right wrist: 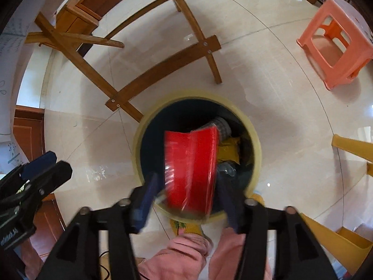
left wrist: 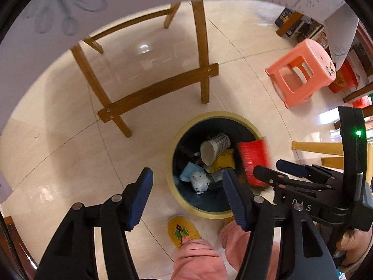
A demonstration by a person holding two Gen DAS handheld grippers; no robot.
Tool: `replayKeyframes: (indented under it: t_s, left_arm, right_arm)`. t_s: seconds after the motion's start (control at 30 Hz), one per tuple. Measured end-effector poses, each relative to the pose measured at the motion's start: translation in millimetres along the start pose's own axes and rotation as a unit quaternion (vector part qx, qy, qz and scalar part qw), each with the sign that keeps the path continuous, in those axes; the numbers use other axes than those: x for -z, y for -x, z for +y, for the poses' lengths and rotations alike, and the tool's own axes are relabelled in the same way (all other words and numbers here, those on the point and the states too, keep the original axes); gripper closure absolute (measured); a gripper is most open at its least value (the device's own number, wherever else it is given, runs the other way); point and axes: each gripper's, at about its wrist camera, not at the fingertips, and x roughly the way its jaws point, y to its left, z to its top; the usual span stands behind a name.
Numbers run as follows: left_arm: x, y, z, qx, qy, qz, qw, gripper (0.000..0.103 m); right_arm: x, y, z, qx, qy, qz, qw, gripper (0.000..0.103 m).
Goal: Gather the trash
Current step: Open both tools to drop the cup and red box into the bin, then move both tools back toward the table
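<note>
A round bin with a pale yellow rim (left wrist: pixel 209 115) (right wrist: pixel 253 135) stands on the floor. It holds a paper cup (left wrist: pixel 214 148), yellow wrapping (left wrist: pixel 223 162), and crumpled pale trash (left wrist: pixel 199 180). A red packet (right wrist: pixel 191 170) (left wrist: pixel 254 161) is over the bin's opening, between the fingers of my right gripper (right wrist: pixel 188 198). The jaws are spread wider than the packet and blurred by motion. My left gripper (left wrist: pixel 186 198) is open and empty, above the bin's near left rim. The right gripper shows in the left wrist view (left wrist: pixel 275 170).
A wooden chair frame (left wrist: pixel 158 86) stands just behind the bin. A pink plastic stool (left wrist: pixel 300 72) is at the far right. A yellow chair (right wrist: pixel 349 149) is at the right. The person's pink-trousered legs (left wrist: pixel 198 256) and yellow slipper (left wrist: pixel 181 231) are by the bin's near side.
</note>
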Motion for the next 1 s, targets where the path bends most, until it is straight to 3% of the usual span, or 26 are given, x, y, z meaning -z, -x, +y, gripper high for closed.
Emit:
replayKeyframes:
  t_s: [0.23,0.43,0.6,1.0]
  left_arm:
    - [0,33,5,-0.002,0.017,-0.031,0.9994,0.042]
    - [-5,84,4,0.002,0.027,-0.056,0.9980,0.042]
    - [-13,143,0,0.005,0.027,-0.074,0.9969,0.042]
    - [-40,326,18,0.008,0.037,-0.161,0.9863,0.042]
  right_arm:
    - [-3,20,17,0.000,0.022,-0.013,1.000,0.034]
    - [-5,64,29,0.000,0.021,-0.031,0.999,0.034]
    - [-7,122,46,-0.002,0.023,-0.047,0.999,0.034]
    - [-14,291,110,-0.022,0.028,-0.123,0.992,0.034]
